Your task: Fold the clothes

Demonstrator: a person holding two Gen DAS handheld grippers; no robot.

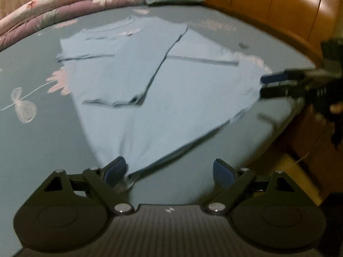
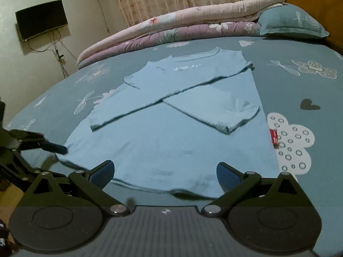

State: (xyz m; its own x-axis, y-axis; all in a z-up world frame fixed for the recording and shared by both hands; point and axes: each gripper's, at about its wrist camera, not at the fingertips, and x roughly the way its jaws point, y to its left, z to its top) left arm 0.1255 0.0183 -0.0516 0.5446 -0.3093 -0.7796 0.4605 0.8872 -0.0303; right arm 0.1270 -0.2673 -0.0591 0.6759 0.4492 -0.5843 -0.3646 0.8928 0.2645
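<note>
Nearest the left wrist camera, the left gripper [image 1: 169, 172] stood wide open at the shirt [image 1: 150, 98] hem corner; a clean fold would need both corners pinched evenly. From the right wrist, the right gripper [image 2: 165, 174] gaped over the near hem, shirt flat on the teal bedsheet [image 2: 300, 85], quilts [image 2: 171, 32] far behind.

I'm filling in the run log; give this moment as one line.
stage: sleeves folded in | shirt: flat on bed | left gripper: open at hem corner | right gripper: open at hem
</note>
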